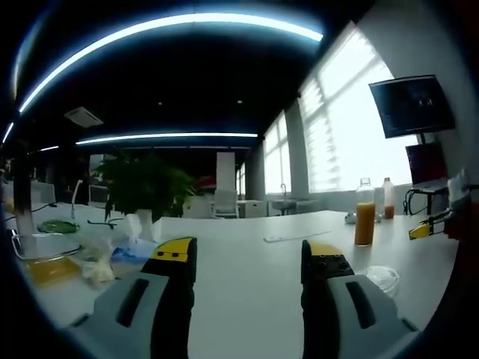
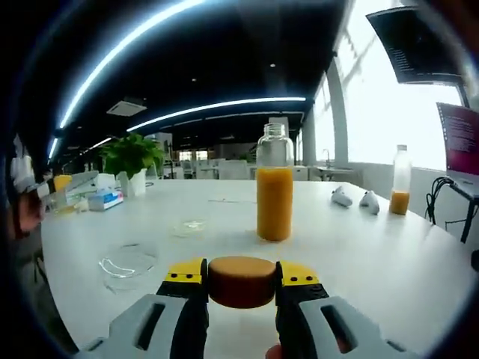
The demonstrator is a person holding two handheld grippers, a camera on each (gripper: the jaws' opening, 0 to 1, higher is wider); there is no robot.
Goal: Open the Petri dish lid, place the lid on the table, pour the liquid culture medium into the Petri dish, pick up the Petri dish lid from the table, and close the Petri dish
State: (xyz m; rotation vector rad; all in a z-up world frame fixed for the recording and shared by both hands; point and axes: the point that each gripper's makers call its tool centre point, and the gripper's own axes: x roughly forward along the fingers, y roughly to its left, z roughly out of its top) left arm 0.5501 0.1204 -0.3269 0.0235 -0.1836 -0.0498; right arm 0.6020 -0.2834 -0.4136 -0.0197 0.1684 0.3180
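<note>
My right gripper (image 2: 241,278) is shut on a round brown bottle cap (image 2: 241,281), held low over the white table (image 2: 359,247). Straight ahead stands an uncapped glass bottle of orange liquid (image 2: 275,196). A clear Petri dish piece (image 2: 127,263) lies on the table to the left, and a second clear round piece (image 2: 191,224) lies farther back; I cannot tell lid from dish. My left gripper (image 1: 248,258) is open with nothing between its jaws. Its view has the same bottle (image 1: 364,215) at the right, a clear dish (image 1: 382,278) near it, and the right gripper's yellow tip (image 1: 420,230).
A second, smaller bottle of orange liquid (image 2: 400,191) stands at the far right beside two small white objects (image 2: 341,197). A potted plant (image 1: 142,183), a tissue box (image 2: 105,199) and a tray with yellow contents (image 1: 49,269) occupy the table's left side. A monitor (image 1: 412,105) hangs near the windows.
</note>
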